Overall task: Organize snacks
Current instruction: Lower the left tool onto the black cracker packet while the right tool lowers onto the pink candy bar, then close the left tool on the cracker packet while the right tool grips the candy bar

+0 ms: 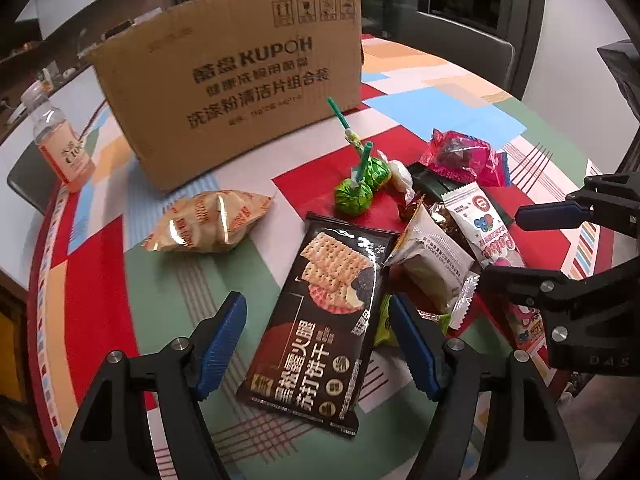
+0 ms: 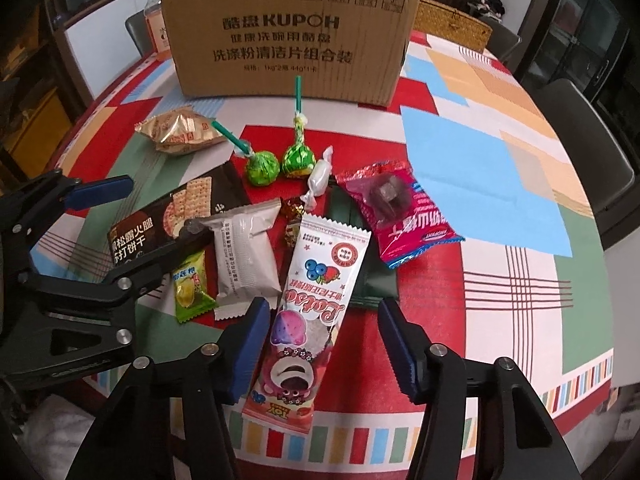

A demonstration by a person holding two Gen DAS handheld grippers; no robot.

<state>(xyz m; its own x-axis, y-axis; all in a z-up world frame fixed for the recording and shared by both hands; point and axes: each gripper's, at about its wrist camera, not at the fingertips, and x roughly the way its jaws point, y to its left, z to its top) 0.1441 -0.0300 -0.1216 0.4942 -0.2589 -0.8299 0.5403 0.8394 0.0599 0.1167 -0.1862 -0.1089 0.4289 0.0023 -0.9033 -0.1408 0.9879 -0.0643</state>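
Black cracker packet [image 1: 320,312] lies flat on the surface [image 1: 100,272], nearest the left gripper [image 1: 316,344], whose blue-padded fingers [image 1: 222,344] stand wide apart on either side of it, holding nothing. The right gripper [image 2: 324,354] likewise hangs open over the pink ice-cream wrapper [image 2: 304,320], nothing clamped. My judgement: the sorting is at its start, with every snack still out on the surface and none seen going into the cardboard box [image 1: 236,92]. The next move calls for lowering one pair of fingers around a packet's edges, closing, then carrying it toward the box.

Farther on, toward the box from the cracker packet, sit a white wrapped cake [image 1: 432,264], two green lollipops [image 1: 352,196], a golden crisp bag [image 1: 208,222] and a red-pink sweet packet [image 1: 460,152].

Only the left wrist view shows the clear drink bottle [image 1: 60,136] plainly, standing left of the box. Only the right wrist view shows the small green durian sweet [image 2: 190,284] whole, a woven basket [image 2: 452,20] behind the box, and the open surface to the right. Neither view shows inside the box.
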